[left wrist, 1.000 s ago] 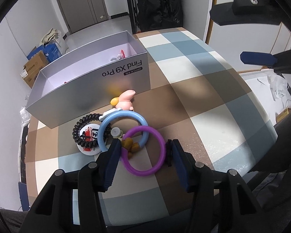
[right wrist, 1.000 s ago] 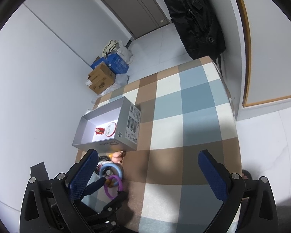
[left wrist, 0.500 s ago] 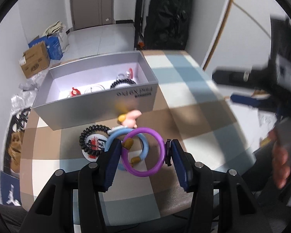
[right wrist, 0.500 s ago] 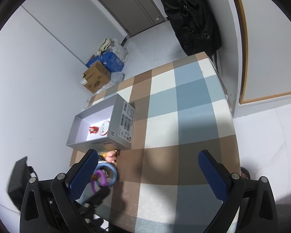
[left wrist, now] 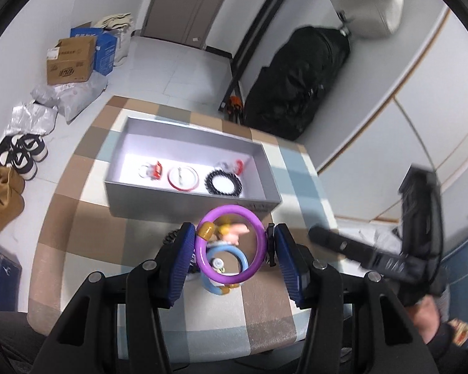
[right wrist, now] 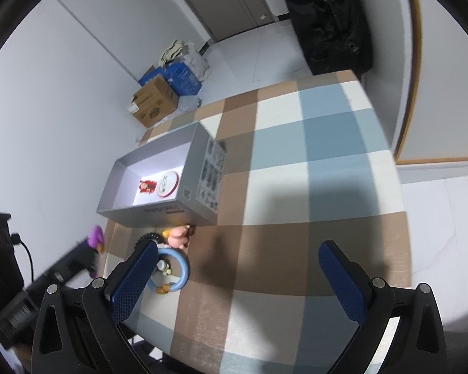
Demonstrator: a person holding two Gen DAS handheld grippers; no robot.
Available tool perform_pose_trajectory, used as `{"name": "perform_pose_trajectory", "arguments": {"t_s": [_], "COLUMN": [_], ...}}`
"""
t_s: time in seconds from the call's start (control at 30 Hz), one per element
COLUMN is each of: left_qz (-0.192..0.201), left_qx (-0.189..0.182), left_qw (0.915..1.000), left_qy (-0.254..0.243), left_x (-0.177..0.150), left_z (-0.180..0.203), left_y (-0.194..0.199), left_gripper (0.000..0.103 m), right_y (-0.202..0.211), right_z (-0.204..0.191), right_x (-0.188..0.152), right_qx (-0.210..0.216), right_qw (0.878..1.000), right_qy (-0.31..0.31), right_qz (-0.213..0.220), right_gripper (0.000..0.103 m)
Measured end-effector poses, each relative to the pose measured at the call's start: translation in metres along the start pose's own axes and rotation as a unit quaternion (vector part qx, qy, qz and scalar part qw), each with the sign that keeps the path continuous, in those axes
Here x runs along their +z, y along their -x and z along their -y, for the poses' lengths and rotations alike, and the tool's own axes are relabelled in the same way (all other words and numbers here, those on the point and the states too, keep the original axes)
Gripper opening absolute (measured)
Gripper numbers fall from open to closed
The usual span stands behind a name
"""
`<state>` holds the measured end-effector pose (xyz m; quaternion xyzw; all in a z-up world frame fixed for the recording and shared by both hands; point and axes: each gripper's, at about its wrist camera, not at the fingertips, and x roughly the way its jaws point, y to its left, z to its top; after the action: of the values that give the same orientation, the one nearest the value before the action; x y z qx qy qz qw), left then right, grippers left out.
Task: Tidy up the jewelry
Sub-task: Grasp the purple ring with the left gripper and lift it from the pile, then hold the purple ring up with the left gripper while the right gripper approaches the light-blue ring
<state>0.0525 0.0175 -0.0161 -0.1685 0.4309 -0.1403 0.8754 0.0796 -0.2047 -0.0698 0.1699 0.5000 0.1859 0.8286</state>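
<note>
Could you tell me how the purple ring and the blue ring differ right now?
The purple ring is clamped between the left hand-held gripper pads, raised off the table; the blue ring lies flat on the checked cloth, ungripped. The purple ring looks larger, though it is nearer the camera. Both are smooth plastic hoops with a yellowish bead.

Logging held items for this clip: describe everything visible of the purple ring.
The purple ring is a smooth, glossy, plastic-looking bangle carrying an amber bead. It is clamped across its width between the left gripper's blue jaws, lifted above the checked tablecloth, just short of the grey box.
</note>
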Motion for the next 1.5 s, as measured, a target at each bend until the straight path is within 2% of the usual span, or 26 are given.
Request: {"name": "perform_pose_trajectory", "arguments": {"t_s": [0.13, 0.27, 0.47, 0.53, 0.67, 0.83, 1.07, 1.23, 1.3, 1.33, 1.5], "left_qz": [0.013, 0.023, 0.035, 0.041, 0.05, 0.049, 0.045, 0.047, 0.047, 0.046, 0.04], "left_qx": [-0.011, -0.005, 0.017, 0.031, 0.039, 0.035, 0.035, 0.044, 0.044, 0.044, 0.045], "left_qw": [0.9995, 0.9989, 0.9988, 0.9984, 0.998, 0.9981, 0.9983, 0.9979, 0.9979, 0.998, 0.9982], "left_qy": [0.025, 0.039, 0.032, 0.023, 0.01, 0.015, 0.014, -0.001, -0.003, -0.003, -0.001], "left_x": [0.008, 0.01, 0.011, 0.01, 0.009, 0.009, 0.01, 0.009, 0.009, 0.009, 0.008], "left_z": [-0.016, -0.029, -0.037, -0.036, -0.036, -0.041, -0.04, -0.034, -0.033, -0.033, -0.033], "left_y": [0.007, 0.012, 0.017, 0.02, 0.026, 0.027, 0.025, 0.025, 0.025, 0.025, 0.022], "left_gripper": [0.046, 0.046, 0.046, 0.046, 0.046, 0.046, 0.046, 0.046, 0.046, 0.046, 0.046], "right_y": [-0.011, -0.021, -0.039, -0.045, -0.058, -0.069, -0.079, -0.076, -0.07, -0.068, -0.072], "right_z": [-0.021, -0.047, -0.085, -0.093, -0.108, -0.117, -0.119, -0.118, -0.119, -0.12, -0.114], "right_x": [-0.004, -0.012, -0.027, -0.032, -0.041, -0.045, -0.05, -0.052, -0.051, -0.051, -0.049], "right_qx": [0.003, 0.014, 0.016, 0.006, -0.02, -0.034, -0.058, -0.052, -0.04, -0.043, -0.049], "right_qw": [0.999, 0.995, 0.982, 0.977, 0.968, 0.959, 0.951, 0.952, 0.952, 0.951, 0.953], "right_qy": [0.042, 0.097, 0.185, 0.208, 0.249, 0.279, 0.298, 0.297, 0.299, 0.302, 0.293], "right_qz": [-0.013, -0.023, -0.036, -0.037, -0.038, -0.039, -0.049, -0.048, -0.046, -0.045, -0.055], "right_gripper": [0.103, 0.103, 0.095, 0.093, 0.082, 0.081, 0.058, 0.054, 0.032, 0.03, 0.029]}}
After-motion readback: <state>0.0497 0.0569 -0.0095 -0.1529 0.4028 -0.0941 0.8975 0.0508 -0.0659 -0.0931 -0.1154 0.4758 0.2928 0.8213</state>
